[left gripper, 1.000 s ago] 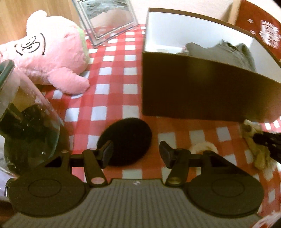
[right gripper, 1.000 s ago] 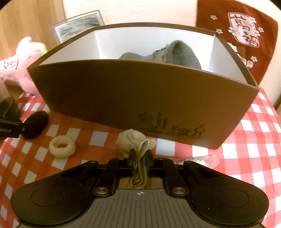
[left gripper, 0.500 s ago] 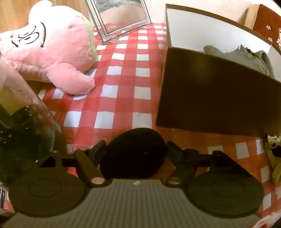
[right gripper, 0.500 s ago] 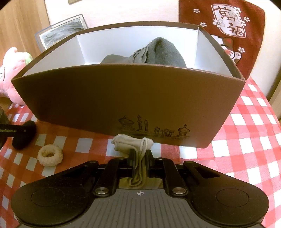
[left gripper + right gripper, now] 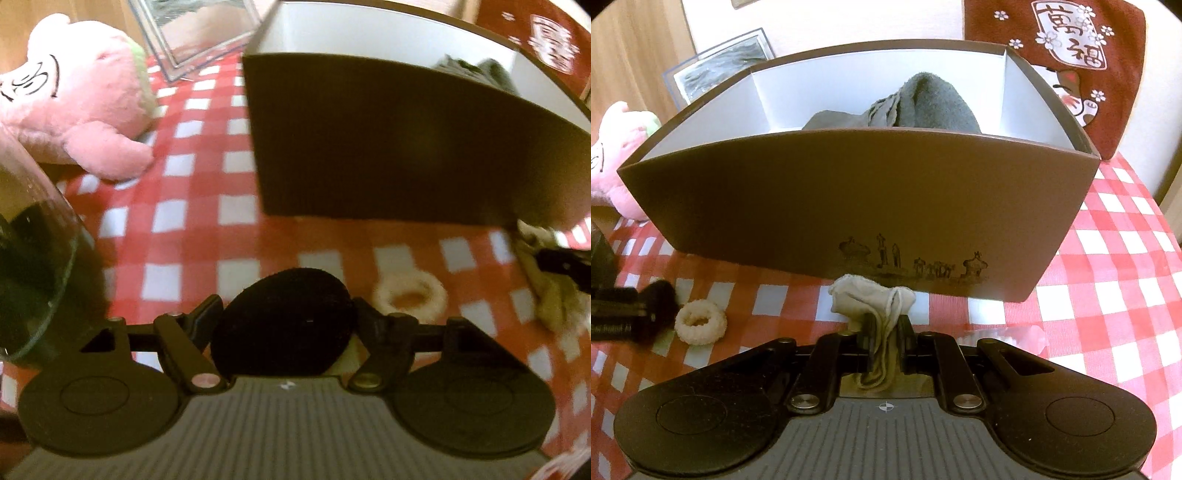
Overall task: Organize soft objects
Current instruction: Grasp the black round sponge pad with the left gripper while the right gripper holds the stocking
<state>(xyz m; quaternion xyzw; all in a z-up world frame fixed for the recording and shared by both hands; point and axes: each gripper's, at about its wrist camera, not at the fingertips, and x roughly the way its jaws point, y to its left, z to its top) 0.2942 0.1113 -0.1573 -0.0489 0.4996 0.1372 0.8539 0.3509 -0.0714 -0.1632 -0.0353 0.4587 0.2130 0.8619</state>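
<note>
My left gripper (image 5: 286,314) is shut on a black fuzzy pad (image 5: 282,321) and holds it over the checked cloth; it also shows in the right wrist view (image 5: 659,297). My right gripper (image 5: 886,325) is shut on a beige sock (image 5: 871,295), in front of the brown box (image 5: 849,206). The sock shows at the right edge of the left wrist view (image 5: 554,295). The box (image 5: 388,147) has white inner walls and holds a grey towel (image 5: 923,107). A cream scrunchie (image 5: 700,322) lies on the cloth between the grippers, also seen in the left wrist view (image 5: 410,297).
A pink plush toy (image 5: 74,99) lies at the back left. A glass jar (image 5: 29,266) stands close on the left. A framed picture (image 5: 720,70) leans behind the box. A red cloth with a cat print (image 5: 1071,62) hangs at the back right.
My left gripper closed on the black pad and lifted it, swinging right so the scrunchie came into view. My right gripper rose with the sock, seeing further into the box.
</note>
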